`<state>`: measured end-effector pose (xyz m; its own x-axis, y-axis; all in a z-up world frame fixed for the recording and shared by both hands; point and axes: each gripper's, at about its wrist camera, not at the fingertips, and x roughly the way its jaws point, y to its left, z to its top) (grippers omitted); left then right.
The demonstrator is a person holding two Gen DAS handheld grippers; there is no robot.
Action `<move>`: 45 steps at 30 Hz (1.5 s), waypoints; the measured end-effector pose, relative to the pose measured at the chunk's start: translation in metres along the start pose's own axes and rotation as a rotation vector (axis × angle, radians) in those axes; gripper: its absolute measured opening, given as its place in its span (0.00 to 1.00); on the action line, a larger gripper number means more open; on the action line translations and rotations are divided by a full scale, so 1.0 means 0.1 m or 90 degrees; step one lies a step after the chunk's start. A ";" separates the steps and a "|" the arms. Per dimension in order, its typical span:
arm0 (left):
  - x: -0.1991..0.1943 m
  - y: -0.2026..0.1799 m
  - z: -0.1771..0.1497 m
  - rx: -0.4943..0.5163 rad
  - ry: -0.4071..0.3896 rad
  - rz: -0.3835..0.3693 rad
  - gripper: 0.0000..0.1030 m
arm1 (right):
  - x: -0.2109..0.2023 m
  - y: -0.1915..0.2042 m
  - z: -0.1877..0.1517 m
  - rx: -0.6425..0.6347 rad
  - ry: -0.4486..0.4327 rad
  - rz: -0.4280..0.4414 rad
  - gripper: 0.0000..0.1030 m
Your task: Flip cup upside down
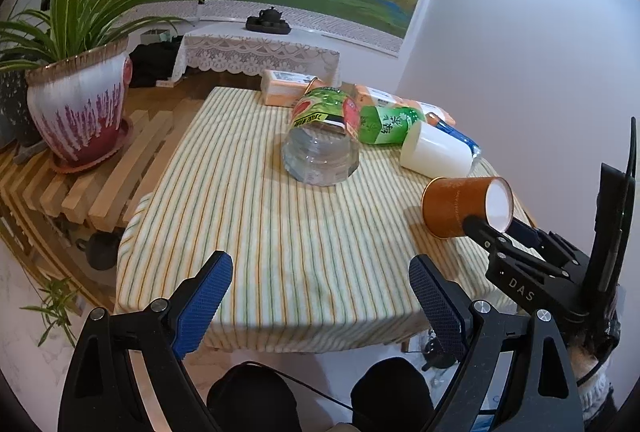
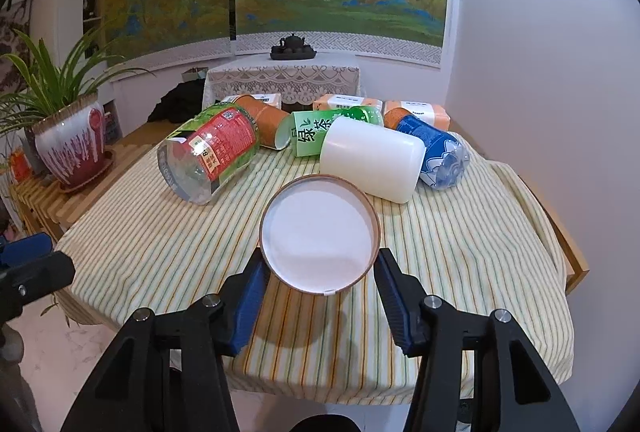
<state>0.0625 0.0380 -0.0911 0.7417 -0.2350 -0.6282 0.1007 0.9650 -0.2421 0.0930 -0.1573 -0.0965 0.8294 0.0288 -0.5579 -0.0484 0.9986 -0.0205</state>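
Observation:
An orange paper cup [image 1: 460,205] with a white inside is held on its side above the striped tablecloth [image 1: 280,232], its mouth facing my right wrist camera [image 2: 320,236]. My right gripper [image 2: 320,272] is shut on the cup near its rim, one blue pad on each side; it also shows in the left wrist view [image 1: 496,228]. My left gripper [image 1: 320,292] is open and empty, low over the table's near edge, to the left of the cup.
Lying bottles, a white cylinder [image 2: 372,157], a second orange cup [image 2: 268,123] and tissue packs [image 2: 416,111] crowd the table's far half. A potted plant [image 1: 80,103] stands on a slatted bench at the left. A white wall [image 1: 520,71] is close on the right.

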 end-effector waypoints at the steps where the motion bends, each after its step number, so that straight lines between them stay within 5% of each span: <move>1: -0.01 0.00 0.01 0.001 -0.002 0.002 0.89 | 0.00 0.00 0.00 0.002 0.000 0.002 0.48; 19: -0.05 -0.10 0.02 0.031 -0.020 0.018 0.89 | 0.21 0.15 0.26 -0.001 0.057 0.090 0.48; 45: -0.05 -0.13 0.04 0.042 -0.026 0.029 0.89 | 0.34 0.17 0.26 0.015 0.024 0.080 0.48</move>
<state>0.0605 0.0267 -0.0818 0.7727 -0.1870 -0.6067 0.1087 0.9805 -0.1639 0.1348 -0.1379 -0.0939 0.7959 0.1529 -0.5858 -0.1376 0.9879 0.0708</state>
